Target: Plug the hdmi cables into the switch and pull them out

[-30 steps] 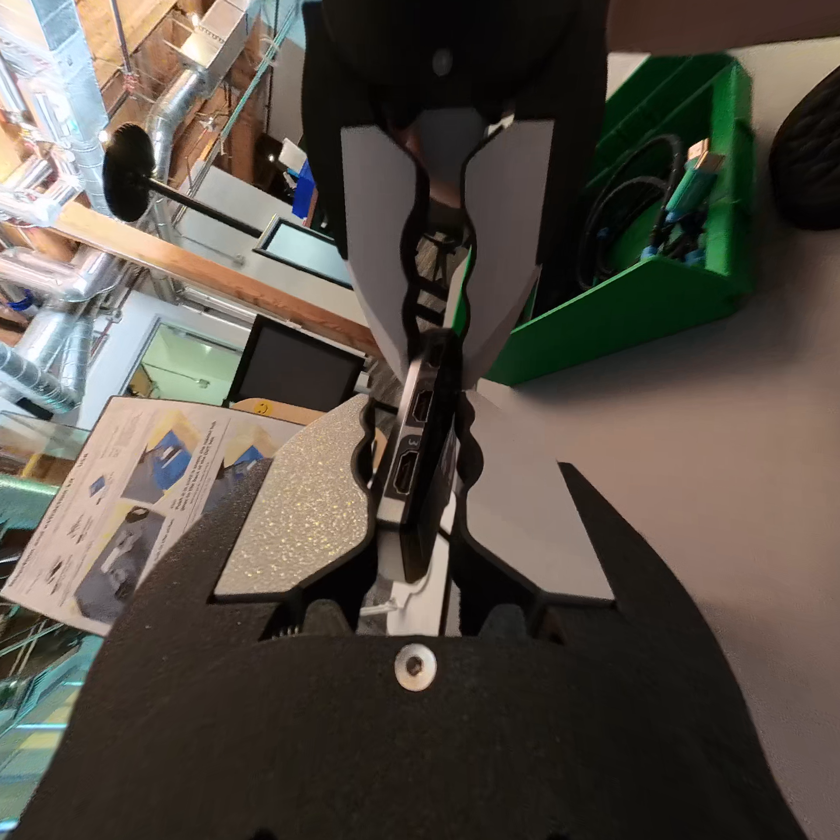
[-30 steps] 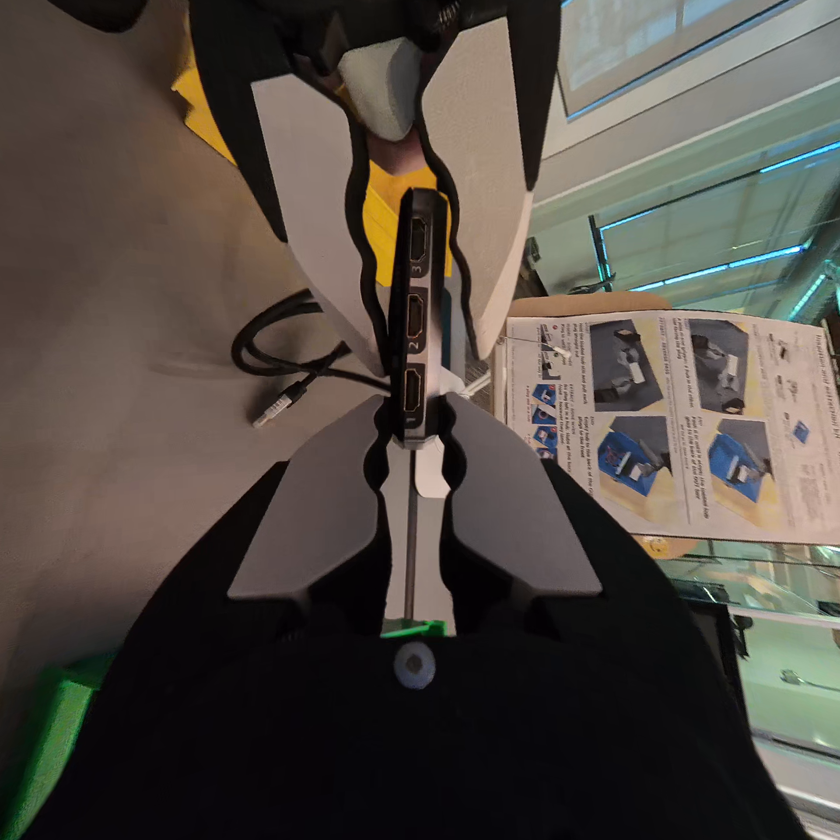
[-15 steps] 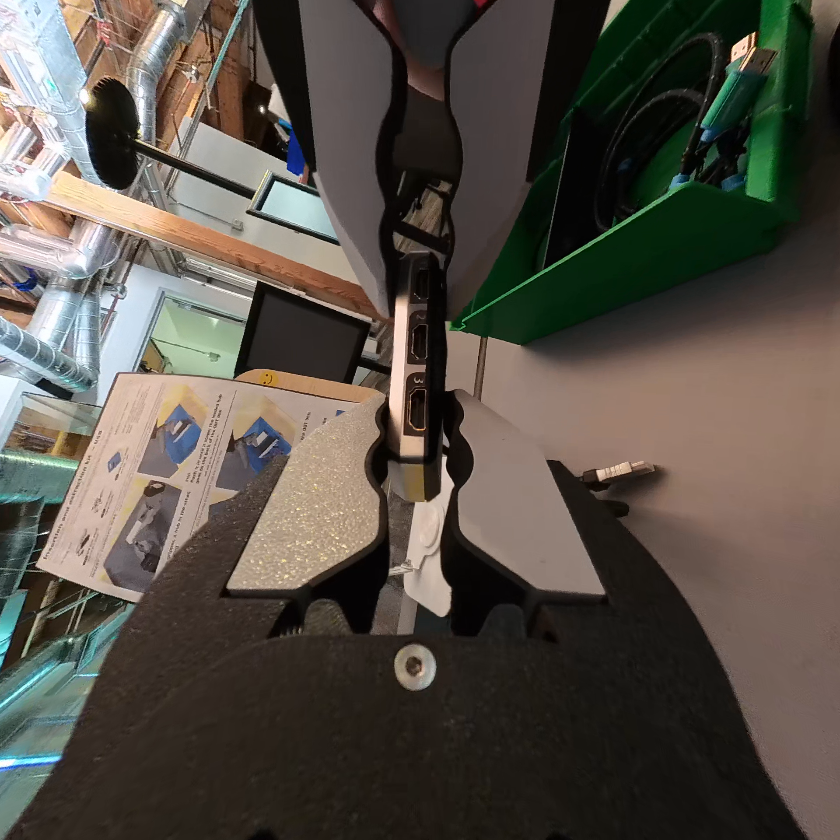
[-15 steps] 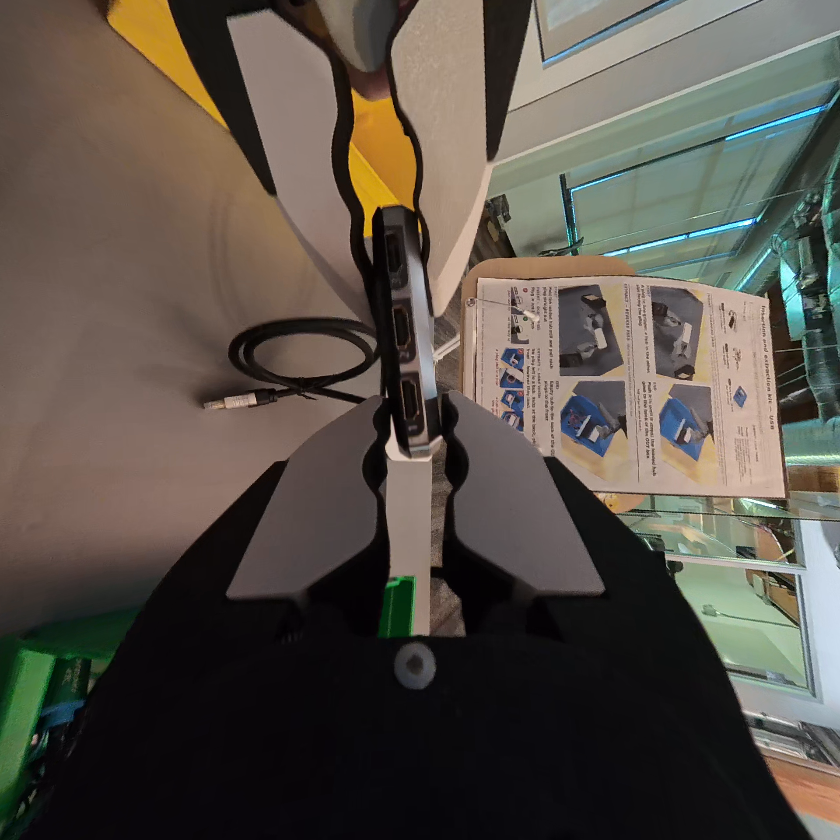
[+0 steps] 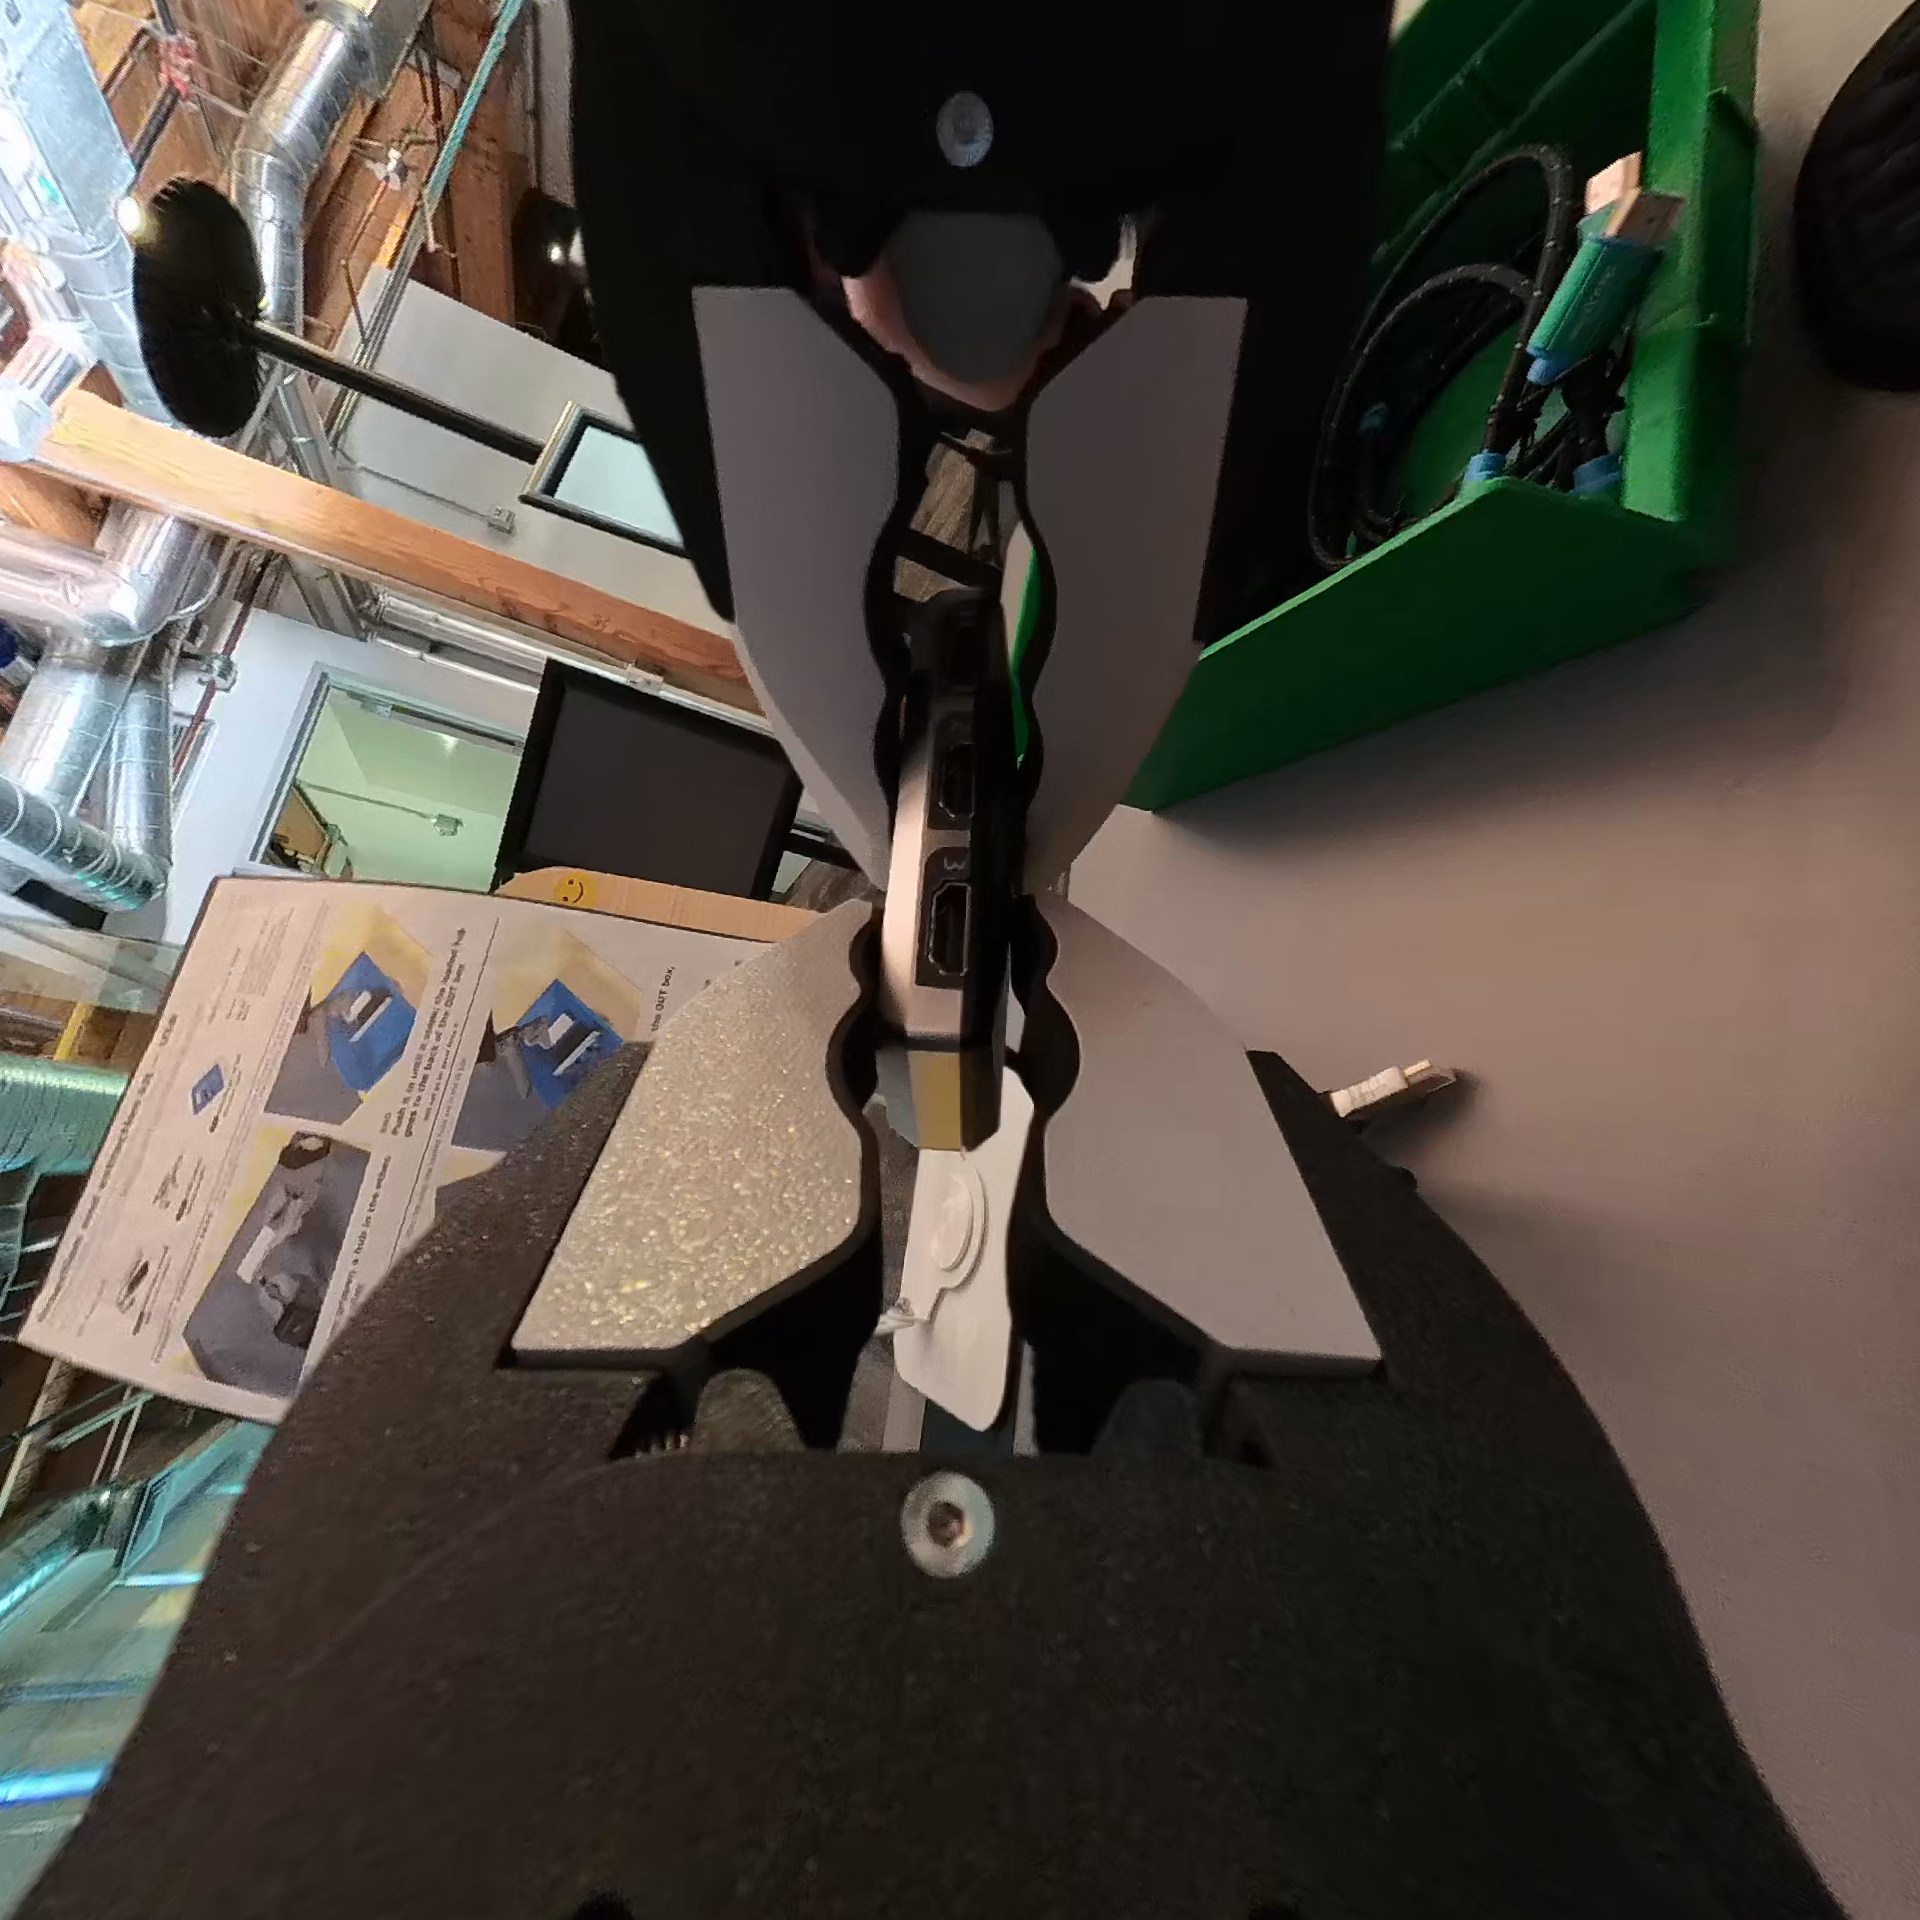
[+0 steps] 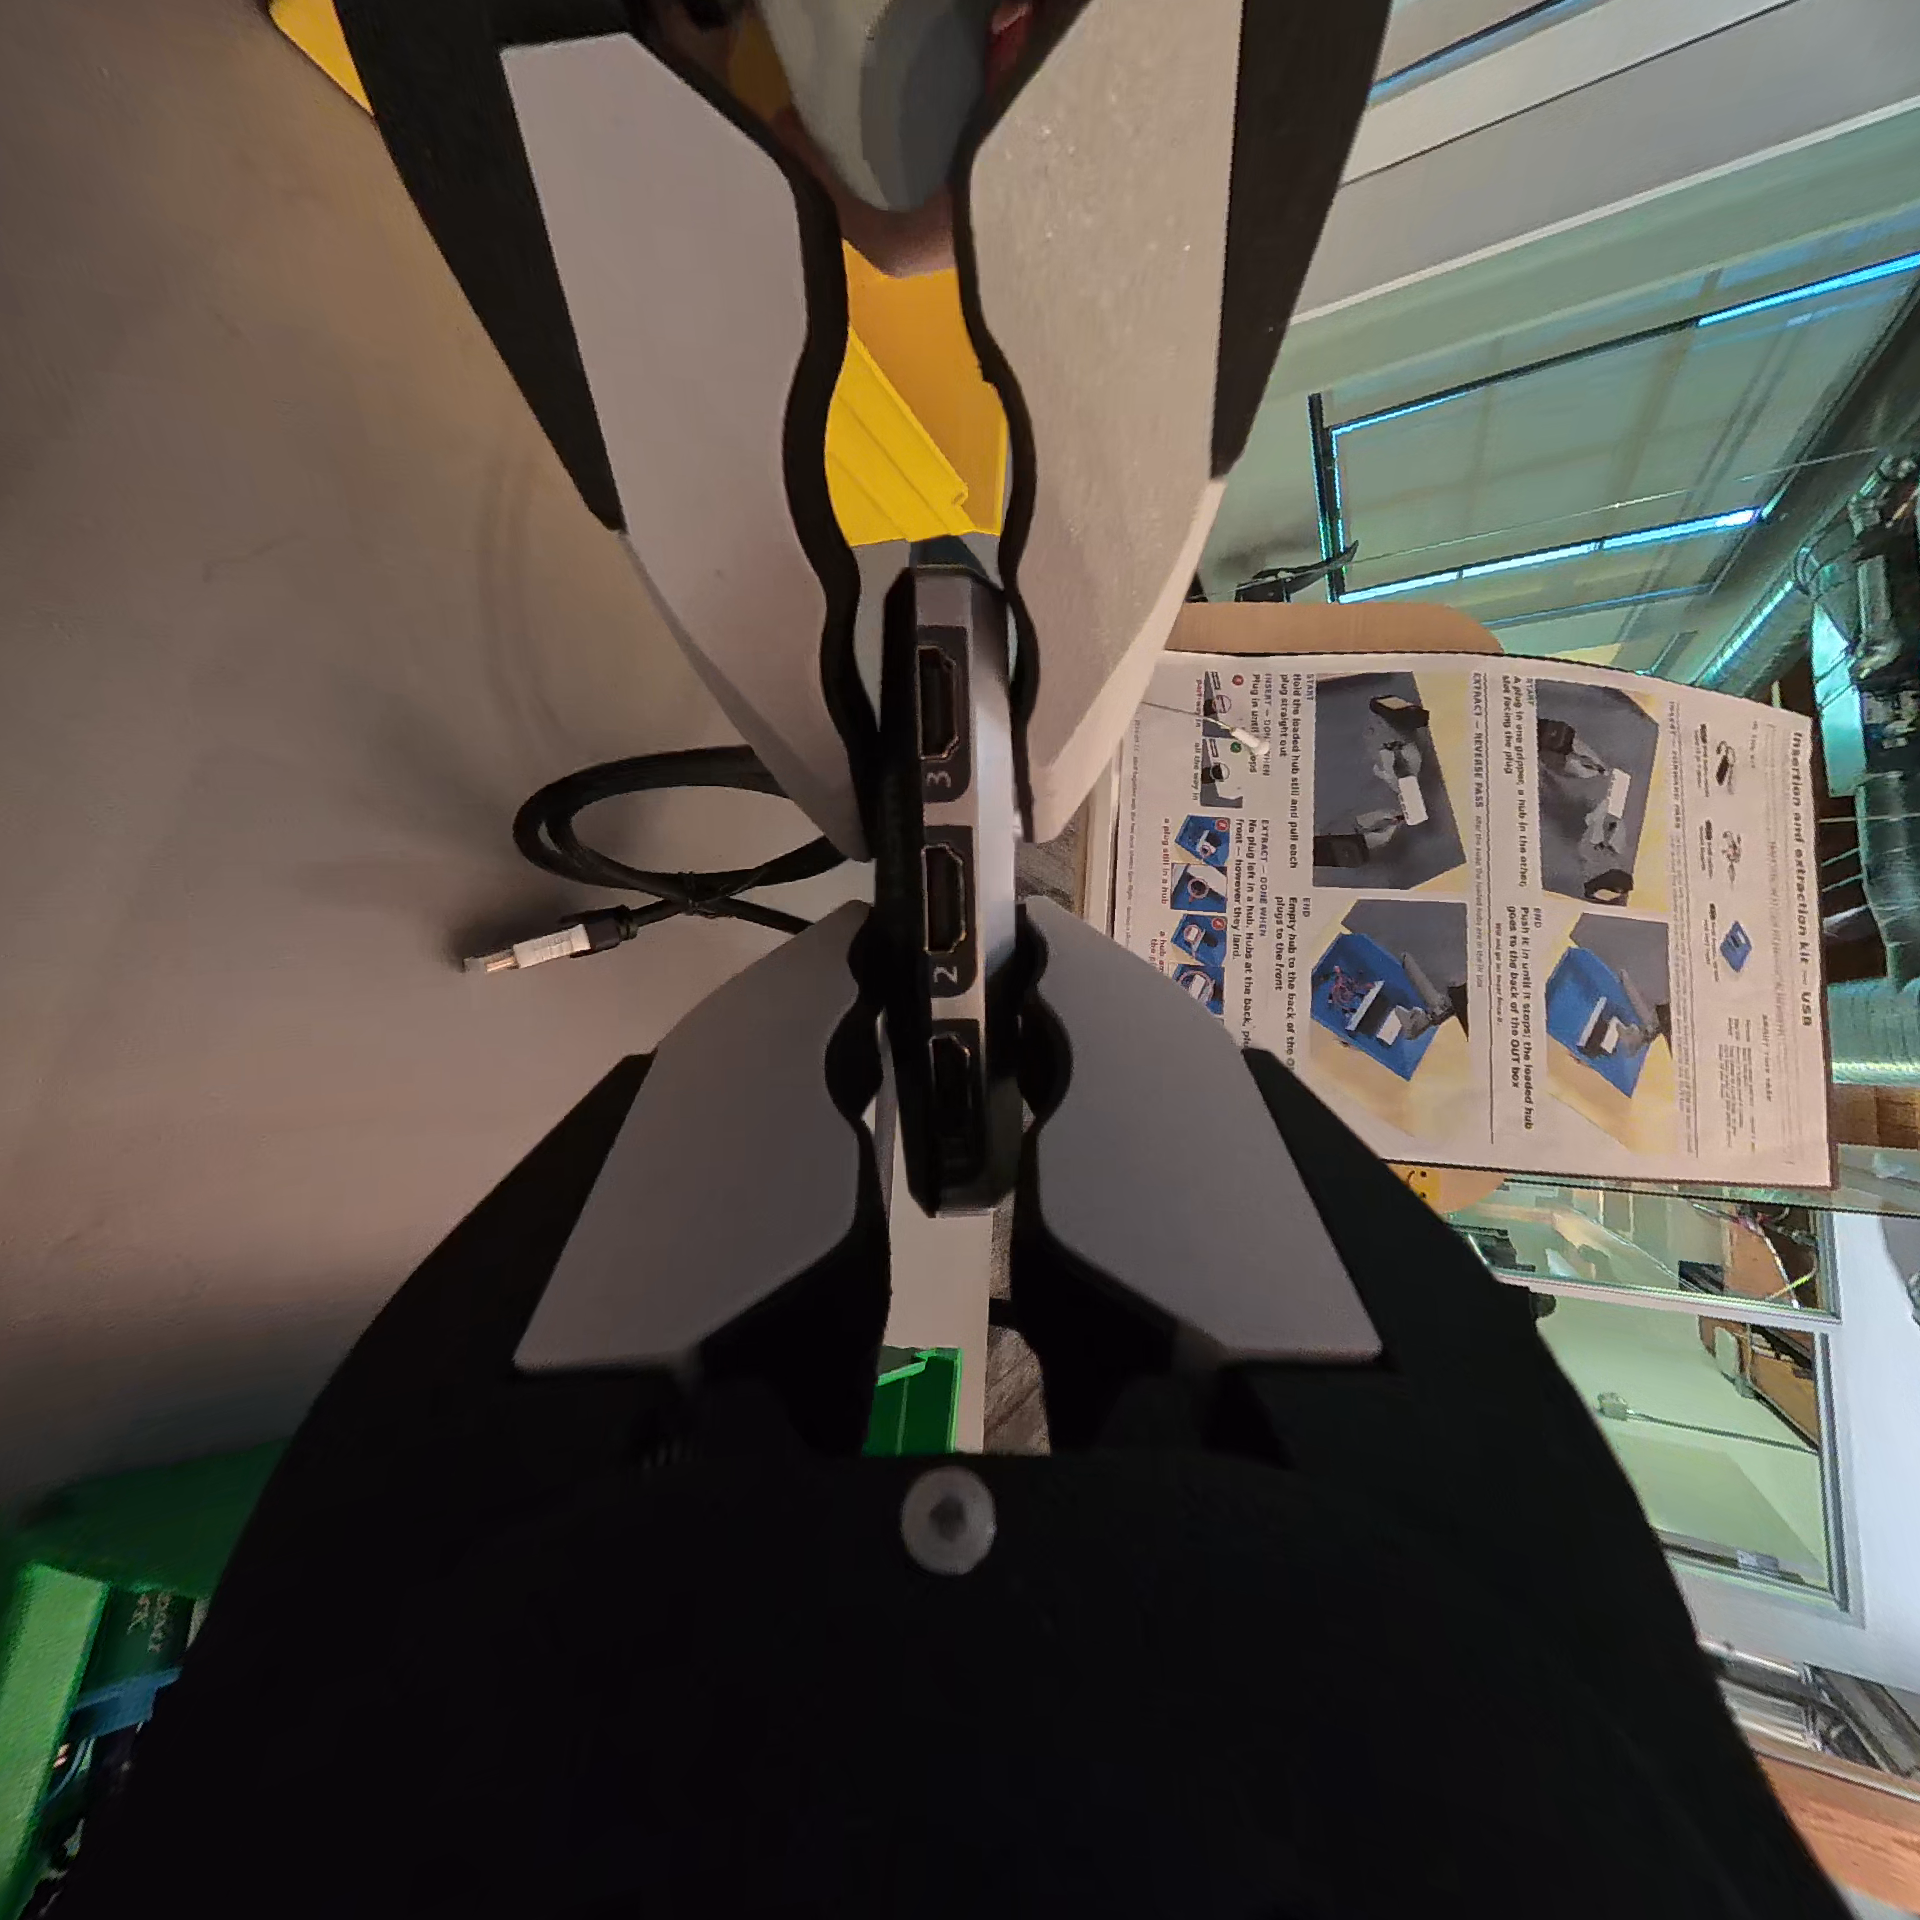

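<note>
1. The switch is a slim dark bar held in the air above the desk, gripped at both ends. Its long axis runs tool to tool, in line with both sets of fingers.
2. The port face looks straight into both wrist views. Three ports show in the right view, all empty. No cable is plugged in.
3. The right tool is clenched on the near end of the switch in its own view. The left tool comes in from the far side, nose to nose with it, and covers the other end.
4. In the left view, the left tool is clenched on the switch with its fingers pressed on both flat sides. The right tool is opposite. A white tag hangs between the left fingers.
5. Judgement: this looks like a handover or regrip. One tool must let go to fetch a plug, since both are occupied.
6. Cables lie to the side: a black coiled cable with a free plug lies on the desk, left in the right view. More cables sit in the green bin, far right in the left view.
7. An instruction sheet stands off to the right, well apart.
</note>
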`<action>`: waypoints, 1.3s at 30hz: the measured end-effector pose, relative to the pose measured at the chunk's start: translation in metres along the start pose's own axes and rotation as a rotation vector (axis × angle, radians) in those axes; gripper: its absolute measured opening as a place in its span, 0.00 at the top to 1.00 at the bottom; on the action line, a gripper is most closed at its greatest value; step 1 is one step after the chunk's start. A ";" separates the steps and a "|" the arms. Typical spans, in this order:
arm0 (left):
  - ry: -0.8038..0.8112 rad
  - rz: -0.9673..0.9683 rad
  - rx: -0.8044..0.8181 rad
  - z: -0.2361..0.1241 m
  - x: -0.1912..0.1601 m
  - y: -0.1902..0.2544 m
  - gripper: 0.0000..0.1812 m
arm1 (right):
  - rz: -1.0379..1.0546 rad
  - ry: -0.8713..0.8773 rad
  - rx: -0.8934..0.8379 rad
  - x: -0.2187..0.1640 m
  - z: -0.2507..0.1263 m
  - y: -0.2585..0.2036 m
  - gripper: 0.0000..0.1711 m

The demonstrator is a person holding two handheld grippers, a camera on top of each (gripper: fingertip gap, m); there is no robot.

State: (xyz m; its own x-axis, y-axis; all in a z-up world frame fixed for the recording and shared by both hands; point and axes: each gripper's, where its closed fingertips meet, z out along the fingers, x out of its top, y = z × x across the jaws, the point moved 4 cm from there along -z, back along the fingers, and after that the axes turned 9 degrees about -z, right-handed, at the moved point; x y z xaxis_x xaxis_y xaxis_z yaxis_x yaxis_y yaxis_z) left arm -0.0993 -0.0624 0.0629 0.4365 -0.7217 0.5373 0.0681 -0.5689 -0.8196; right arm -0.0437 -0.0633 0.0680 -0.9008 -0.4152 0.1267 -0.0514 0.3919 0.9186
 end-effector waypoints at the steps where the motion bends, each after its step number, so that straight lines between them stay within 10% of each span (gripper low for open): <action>1: 0.001 -0.003 0.026 0.000 0.000 -0.003 0.86 | 0.014 0.000 -0.006 -0.001 0.000 0.002 0.87; 25: -0.020 -0.108 0.207 -0.020 -0.009 -0.040 0.88 | 0.207 -0.315 -0.576 -0.101 -0.128 0.080 0.87; 39: -0.067 -0.101 0.172 -0.013 -0.016 -0.034 0.89 | 0.407 -0.527 -0.235 -0.190 -0.089 0.032 0.86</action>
State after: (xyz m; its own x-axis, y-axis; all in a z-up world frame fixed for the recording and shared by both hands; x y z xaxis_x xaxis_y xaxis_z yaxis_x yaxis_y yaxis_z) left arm -0.1205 -0.0365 0.0849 0.4777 -0.6336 0.6085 0.2645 -0.5568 -0.7874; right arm 0.1641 -0.0454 0.1064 -0.9205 0.2033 0.3338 0.3750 0.2193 0.9007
